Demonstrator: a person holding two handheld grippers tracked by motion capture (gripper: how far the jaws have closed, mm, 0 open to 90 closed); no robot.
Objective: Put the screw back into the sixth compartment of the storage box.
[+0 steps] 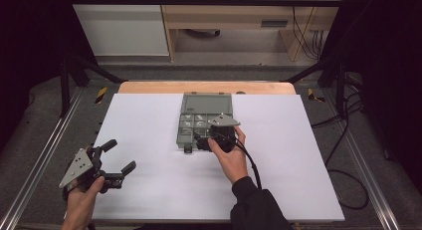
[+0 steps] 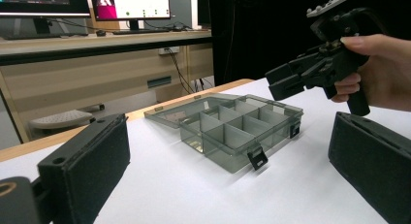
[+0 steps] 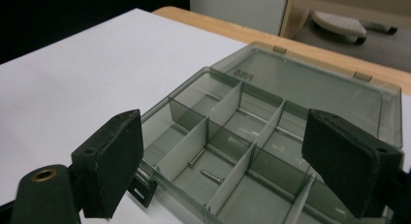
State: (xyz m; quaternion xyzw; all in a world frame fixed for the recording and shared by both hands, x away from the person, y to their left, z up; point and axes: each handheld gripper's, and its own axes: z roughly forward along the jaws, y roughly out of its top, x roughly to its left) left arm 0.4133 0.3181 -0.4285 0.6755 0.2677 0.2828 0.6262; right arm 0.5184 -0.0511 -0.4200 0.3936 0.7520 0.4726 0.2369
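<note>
High view: the compartment box (image 1: 205,121) lies at the centre of the white surface (image 1: 149,140), lid folded back toward the far edge. The right claw (image 1: 199,140) hovers over its near compartments; the left claw (image 1: 119,158) waits, jaws wide, at the near left.

Left gripper view: the box (image 2: 232,132) is smoky translucent plastic, rectangular, with thin dividers and black latches (image 2: 257,158).

Right gripper view: jaws wide and empty above two slim metal screws (image 3: 203,167) lying in one compartment. Judged from this, a placement looks done; closing the lid remains.
</note>
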